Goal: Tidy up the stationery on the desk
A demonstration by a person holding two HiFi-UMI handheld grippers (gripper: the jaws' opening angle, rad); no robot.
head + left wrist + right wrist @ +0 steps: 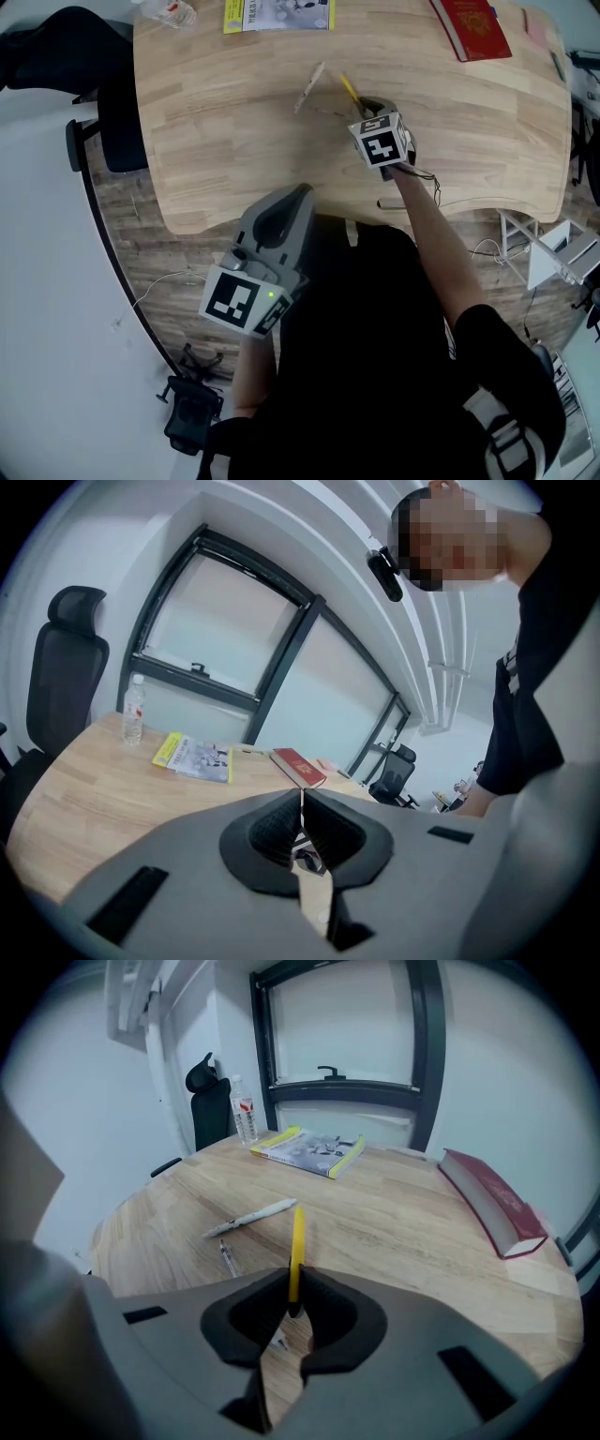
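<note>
A yellow pencil (296, 1241) runs away from me between the pads of my right gripper (294, 1309), which is shut on its near end. In the head view that gripper (367, 105) is low over the middle of the wooden desk (234, 141), the pencil (350, 89) sticking out beyond it. A white pen (251, 1217) (309, 86) lies just left of the pencil, and a thin small pen (228, 1258) lies nearer. My left gripper (296, 197) (302, 803) is shut and empty, held off the desk's near edge.
A red book (473, 26) (492, 1202) lies at the far right. A yellow-edged booklet (278, 14) (309, 1150) and a water bottle (169, 11) (246, 1119) are at the far side. A black chair (37, 52) stands to the left, with cables on the floor.
</note>
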